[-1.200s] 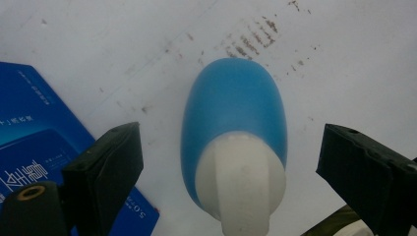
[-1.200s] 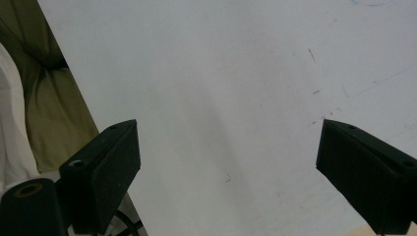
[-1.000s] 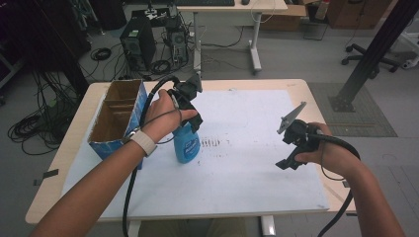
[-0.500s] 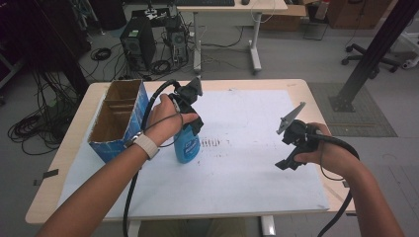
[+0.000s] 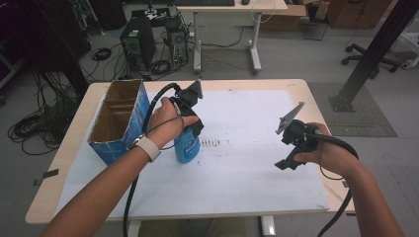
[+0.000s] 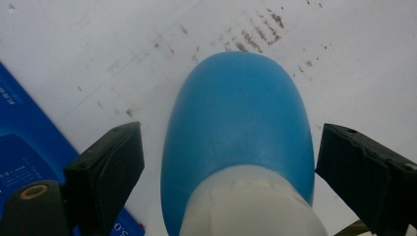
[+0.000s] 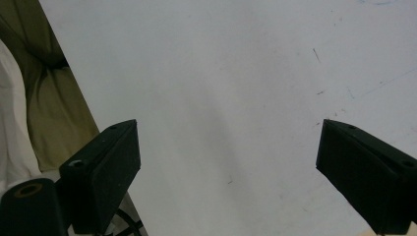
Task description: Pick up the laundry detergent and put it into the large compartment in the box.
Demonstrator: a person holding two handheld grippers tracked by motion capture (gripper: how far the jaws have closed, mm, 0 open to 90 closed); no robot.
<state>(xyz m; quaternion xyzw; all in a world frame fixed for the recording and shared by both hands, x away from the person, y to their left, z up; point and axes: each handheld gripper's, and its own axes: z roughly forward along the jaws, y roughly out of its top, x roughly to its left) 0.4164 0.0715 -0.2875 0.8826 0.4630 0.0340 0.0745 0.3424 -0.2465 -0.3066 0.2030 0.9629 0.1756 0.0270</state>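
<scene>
A hand hides the blue plastic bottle's [image 5: 187, 146] white cap; left gripper [image 6: 226, 152] straddles it agape, untouching. Right gripper [image 7: 226, 157] gapes empty.

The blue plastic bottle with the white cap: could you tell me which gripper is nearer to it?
Left. The left gripper straddles the blue plastic bottle, jaws open; the right gripper hovers well off to its right.

Grey floor [image 5: 306, 54], tangled cables [image 5: 34, 131], perhaps computer towers [image 5: 136, 47] behind.

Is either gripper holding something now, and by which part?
Nothing is held. The left gripper is open around the blue bottle without touching; the right gripper is open.
</scene>
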